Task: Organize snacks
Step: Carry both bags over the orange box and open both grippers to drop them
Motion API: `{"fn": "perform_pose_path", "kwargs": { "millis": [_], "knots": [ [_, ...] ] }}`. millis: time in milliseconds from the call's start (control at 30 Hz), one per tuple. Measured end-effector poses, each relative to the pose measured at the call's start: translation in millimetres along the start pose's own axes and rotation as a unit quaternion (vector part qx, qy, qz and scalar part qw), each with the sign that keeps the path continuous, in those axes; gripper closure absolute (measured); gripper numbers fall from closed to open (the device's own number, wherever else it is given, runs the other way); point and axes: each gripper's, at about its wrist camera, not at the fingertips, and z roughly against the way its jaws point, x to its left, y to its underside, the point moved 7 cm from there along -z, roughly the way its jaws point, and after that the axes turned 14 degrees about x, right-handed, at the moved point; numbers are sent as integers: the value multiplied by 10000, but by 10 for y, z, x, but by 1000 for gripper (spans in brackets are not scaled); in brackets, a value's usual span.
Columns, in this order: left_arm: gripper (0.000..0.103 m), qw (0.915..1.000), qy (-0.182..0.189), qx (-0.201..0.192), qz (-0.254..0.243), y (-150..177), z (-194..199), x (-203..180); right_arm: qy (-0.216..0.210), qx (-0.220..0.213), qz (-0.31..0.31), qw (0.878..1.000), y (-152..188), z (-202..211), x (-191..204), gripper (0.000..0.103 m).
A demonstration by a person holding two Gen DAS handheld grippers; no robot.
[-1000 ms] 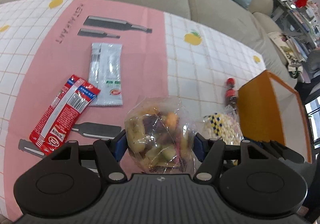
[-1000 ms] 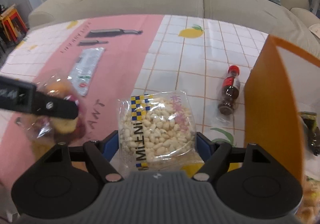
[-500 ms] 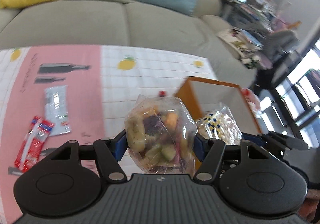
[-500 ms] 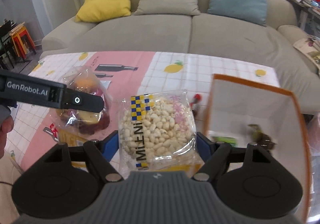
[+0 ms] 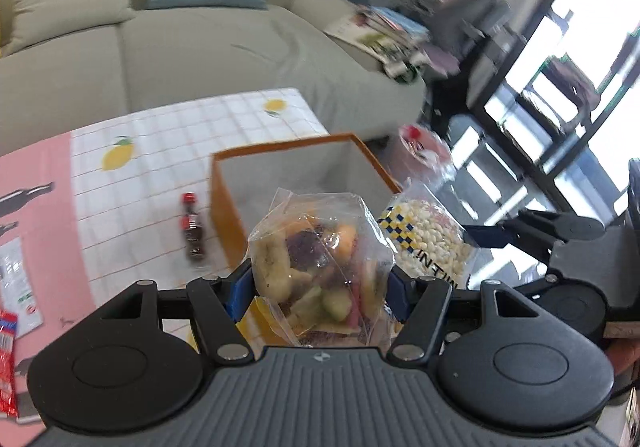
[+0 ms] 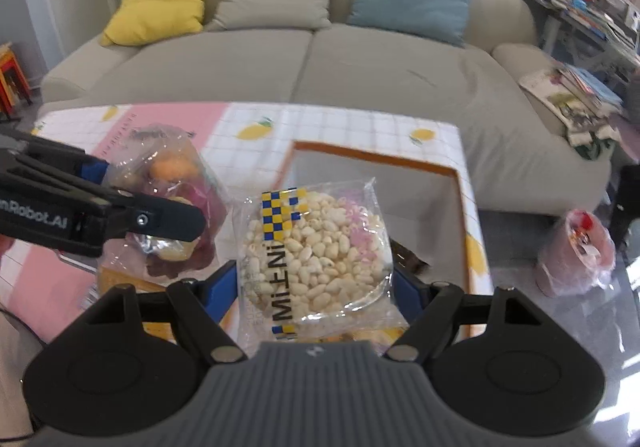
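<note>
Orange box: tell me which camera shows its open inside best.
The right wrist view: the orange box faces the camera, its rim and pale inside open behind the puffed snack bag. In the left wrist view the box is smaller, and the mixed snack bag covers its near part.

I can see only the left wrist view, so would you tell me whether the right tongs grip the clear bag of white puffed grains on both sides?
Observer: Yes. In the right wrist view the right tongs have a blue pad pressed on each side of the clear bag of white puffed grains.
Operator: Thank you. How does each bag line up with the orange open-topped box?
Observer: From that view, the grain bag covers the near part of the orange open-topped box opening. The clear bag of mixed dried fruit in the left tongs sits left of the box's left wall.
</note>
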Motion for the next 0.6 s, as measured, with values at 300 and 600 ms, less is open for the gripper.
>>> {"fn": "perform_pose_path", "kwargs": {
  "millis": [300, 600],
  "knots": [
    [29, 9971, -153, 378, -643, -200, -502, -247, 472, 508, 438, 9966, 115, -384, -293, 26],
    [29, 9881, -825, 705, -1086, -384, -967, -173, 795, 707, 1199, 9871, 91, -763, -318, 26]
  ]
}}
